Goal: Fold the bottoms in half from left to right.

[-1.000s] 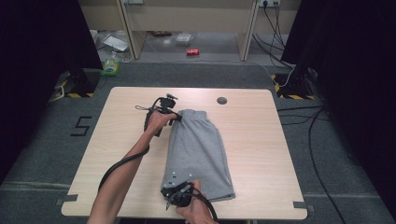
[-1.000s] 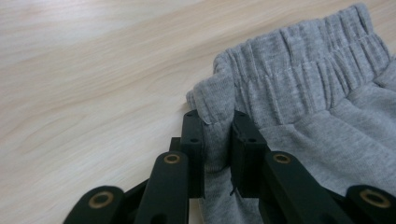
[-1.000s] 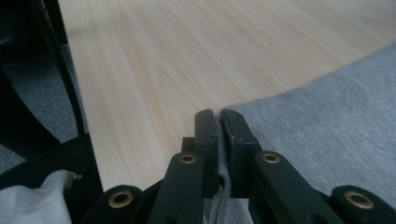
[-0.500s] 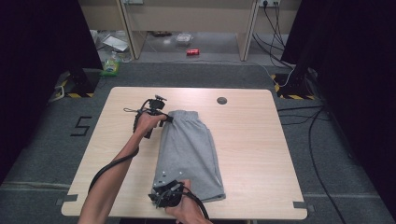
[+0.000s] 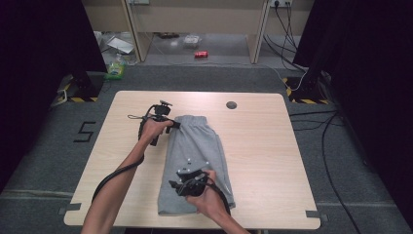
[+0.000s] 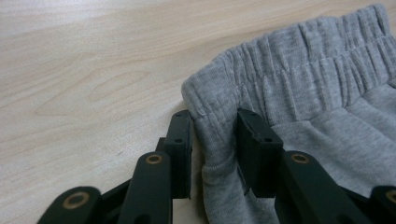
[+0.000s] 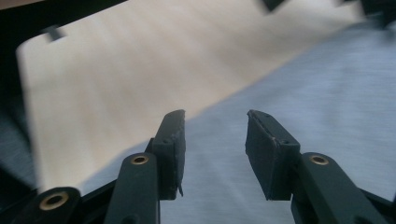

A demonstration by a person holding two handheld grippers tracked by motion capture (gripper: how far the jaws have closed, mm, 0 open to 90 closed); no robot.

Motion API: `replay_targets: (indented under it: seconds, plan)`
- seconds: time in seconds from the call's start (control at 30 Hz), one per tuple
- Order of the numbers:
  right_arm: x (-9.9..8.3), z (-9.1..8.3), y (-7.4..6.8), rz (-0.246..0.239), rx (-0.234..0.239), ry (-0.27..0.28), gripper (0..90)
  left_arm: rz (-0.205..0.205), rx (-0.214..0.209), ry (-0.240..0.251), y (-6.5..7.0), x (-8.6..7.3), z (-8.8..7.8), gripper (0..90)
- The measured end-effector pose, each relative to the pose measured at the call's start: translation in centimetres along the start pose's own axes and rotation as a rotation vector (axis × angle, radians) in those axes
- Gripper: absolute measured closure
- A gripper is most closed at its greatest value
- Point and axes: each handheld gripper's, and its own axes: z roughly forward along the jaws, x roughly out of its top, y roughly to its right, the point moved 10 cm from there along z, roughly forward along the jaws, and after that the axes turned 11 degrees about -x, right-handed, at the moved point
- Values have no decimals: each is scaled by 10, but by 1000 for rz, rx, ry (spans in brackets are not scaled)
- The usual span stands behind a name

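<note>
Both jaws have just been opening, the left gripper [image 6: 214,135] loosely astride the shorts' [image 5: 195,156] waistband corner and the right gripper [image 7: 212,140] seemingly empty above the cloth, so pulling away could snag and unfold them.

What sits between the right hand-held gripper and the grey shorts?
Nothing visible does. The right hand-held gripper hangs just above the grey shorts with its jaws apart and only cloth beneath them. The table around the shorts holds no loose item, apart from a round dark spot near its far edge.
</note>
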Motion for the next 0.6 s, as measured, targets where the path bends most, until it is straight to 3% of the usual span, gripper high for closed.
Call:
replay_targets:
  seconds: [0.03,0.07,0.23,0.27,0.3,0.33,0.37,0.4,0.47,0.6]
  plan:
    - [0,0,0,0,0,0,581,0,0,0,0,0,0,663]
    - [2,-1,10,9,-21,2,583,-2,0,2,0,0,0,663]
    - [7,-4,62,70,-110,5,586,-2,1,1,0,0,0,659]
    - [8,-4,82,94,-137,-4,587,0,4,-2,0,0,0,655]
    - [8,-4,82,94,-137,-4,587,0,4,-2,0,0,0,656]
    - [8,-3,101,115,-168,-3,589,0,5,0,0,0,0,656]
    - [8,-3,101,115,-168,-3,589,1,6,0,0,0,0,656]
    - [8,1,117,136,-191,-12,591,2,6,-1,0,0,0,656]
    - [7,3,124,145,-202,-17,591,1,6,1,0,0,0,656]
    - [5,11,157,193,-245,-20,598,0,3,-1,0,0,0,656]
